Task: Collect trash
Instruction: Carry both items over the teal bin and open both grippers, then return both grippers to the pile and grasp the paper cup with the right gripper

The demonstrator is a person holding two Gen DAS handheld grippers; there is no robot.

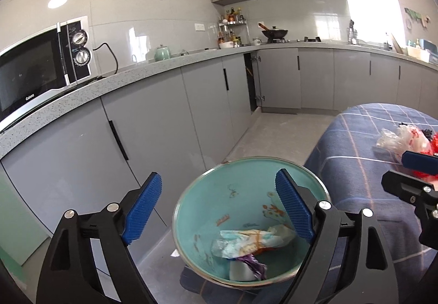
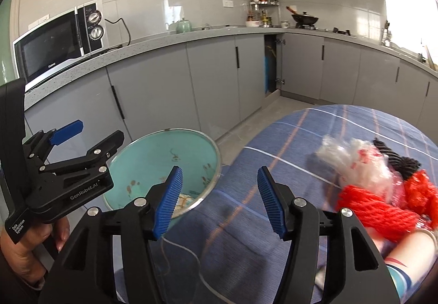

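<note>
A teal trash bin (image 1: 208,200) with a metal rim stands on the floor beside the table; crumpled wrappers (image 1: 246,246) lie in it. My left gripper (image 1: 219,202) is open and empty, above the bin's mouth. The bin also shows in the right wrist view (image 2: 153,161), with my left gripper (image 2: 90,137) beside it. My right gripper (image 2: 219,194) is open and empty over the blue checked tablecloth (image 2: 287,139). To its right lie a clear plastic bag (image 2: 347,156), a red foam net (image 2: 364,208), a black object (image 2: 397,159) and a paper cup (image 2: 405,260).
Grey cabinets (image 1: 164,118) under a speckled counter run along the left and back. A microwave (image 1: 41,66) sits on the counter. One cabinet door (image 1: 279,79) at the corner stands open. Grey floor (image 1: 273,134) lies between cabinets and table.
</note>
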